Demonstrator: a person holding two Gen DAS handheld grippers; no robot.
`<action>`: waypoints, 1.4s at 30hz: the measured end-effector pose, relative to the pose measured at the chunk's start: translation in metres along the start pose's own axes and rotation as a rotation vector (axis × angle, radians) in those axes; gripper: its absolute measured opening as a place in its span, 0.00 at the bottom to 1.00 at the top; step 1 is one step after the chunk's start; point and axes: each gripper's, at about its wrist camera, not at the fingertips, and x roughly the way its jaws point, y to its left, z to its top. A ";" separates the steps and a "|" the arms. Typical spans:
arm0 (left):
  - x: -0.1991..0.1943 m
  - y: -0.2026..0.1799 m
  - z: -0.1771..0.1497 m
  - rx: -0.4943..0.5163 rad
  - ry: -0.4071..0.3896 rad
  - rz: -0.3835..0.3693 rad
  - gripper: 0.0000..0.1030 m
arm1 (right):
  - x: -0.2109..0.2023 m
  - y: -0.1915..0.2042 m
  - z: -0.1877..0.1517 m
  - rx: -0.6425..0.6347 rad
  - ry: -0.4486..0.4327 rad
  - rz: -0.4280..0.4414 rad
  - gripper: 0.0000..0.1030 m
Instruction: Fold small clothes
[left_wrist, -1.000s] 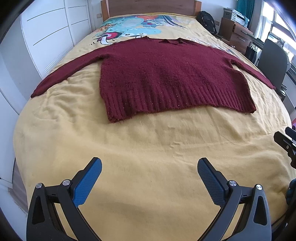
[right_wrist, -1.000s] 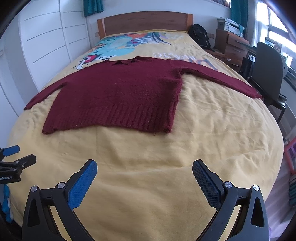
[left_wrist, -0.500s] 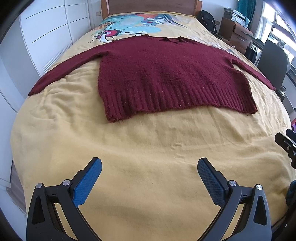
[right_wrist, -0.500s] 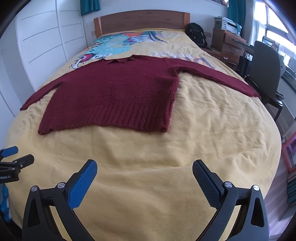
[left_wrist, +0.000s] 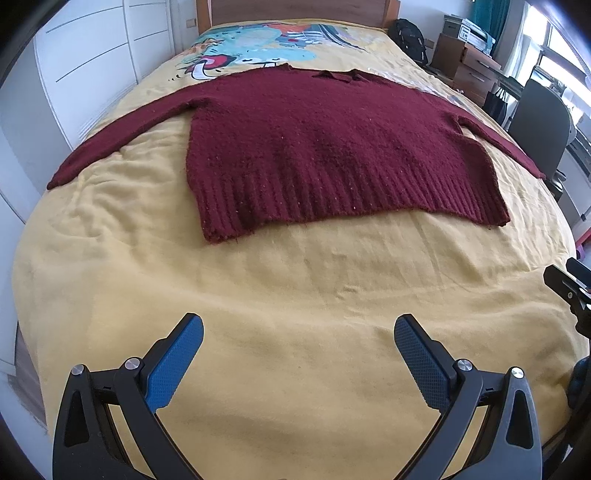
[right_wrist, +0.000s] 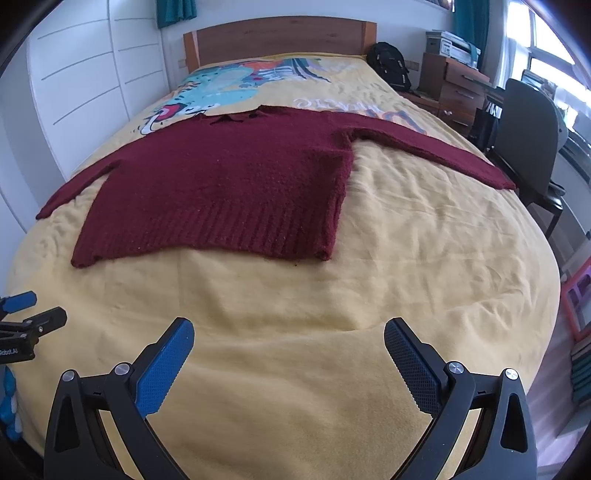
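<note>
A: Where is the sweater seen?

B: It is laid flat on the yellow bedspread, sleeves spread out to left and right, the collar toward the far wooden headboard. The ribbed hem is turned toward the near end of the bed.

A: How are the fingers held?

B: The left gripper is spread wide, nothing being held between its blue pads. The right gripper is likewise spread wide and empty.

A: And the sweater relative to them?

B: It is kept well apart, farther up the bed than both pairs of fingers; bare bedspread is seen between hem and fingertips. In the right wrist view the sweater is placed left of centre. A dark chair is seen at the right of the bed.
</note>
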 end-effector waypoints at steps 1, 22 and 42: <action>0.001 0.000 0.000 0.000 0.003 0.000 0.99 | 0.001 0.000 0.000 0.000 0.001 0.000 1.00; 0.009 0.002 0.002 0.010 0.008 -0.007 0.99 | 0.013 -0.001 0.001 0.000 0.040 -0.014 1.00; -0.005 0.007 0.015 0.063 -0.085 -0.045 0.99 | 0.012 -0.008 0.014 0.051 0.073 -0.036 1.00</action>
